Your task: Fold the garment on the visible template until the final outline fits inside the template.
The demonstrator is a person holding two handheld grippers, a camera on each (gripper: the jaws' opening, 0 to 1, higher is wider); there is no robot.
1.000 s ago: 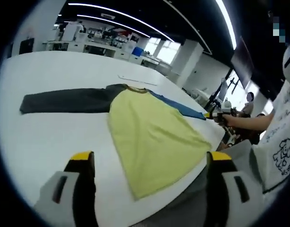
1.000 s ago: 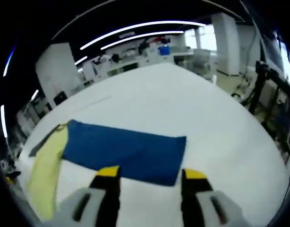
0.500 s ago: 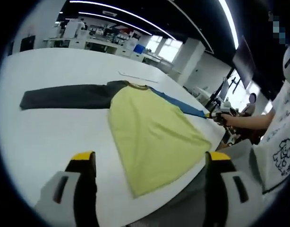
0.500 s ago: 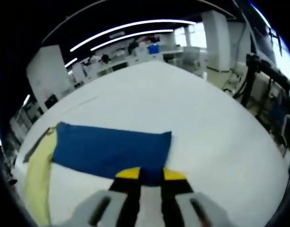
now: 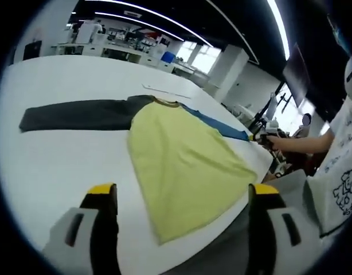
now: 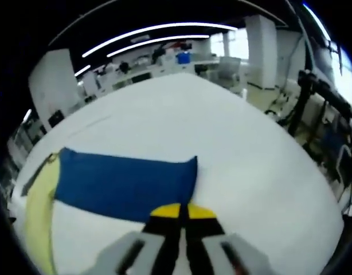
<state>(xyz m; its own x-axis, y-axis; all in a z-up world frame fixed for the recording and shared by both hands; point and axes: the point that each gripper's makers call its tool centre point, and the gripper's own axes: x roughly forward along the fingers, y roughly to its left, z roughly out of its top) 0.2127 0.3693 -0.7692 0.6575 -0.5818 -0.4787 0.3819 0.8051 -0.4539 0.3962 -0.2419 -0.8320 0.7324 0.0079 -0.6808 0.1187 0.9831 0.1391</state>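
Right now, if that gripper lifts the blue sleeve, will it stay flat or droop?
Probably droop: the blue sleeve lies thin and limp on the table. It looks light, so the right gripper, closed at its corner, will likely drag the shirt along.

You have a white table beneath everything. Behind it, desks stand under ceiling light strips.

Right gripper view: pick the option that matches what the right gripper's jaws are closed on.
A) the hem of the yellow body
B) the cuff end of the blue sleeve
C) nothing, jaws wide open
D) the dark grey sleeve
B: the right gripper has its yellow-tipped jaws pressed together at the cuff edge of the blue sleeve, which lies flat on the white table.
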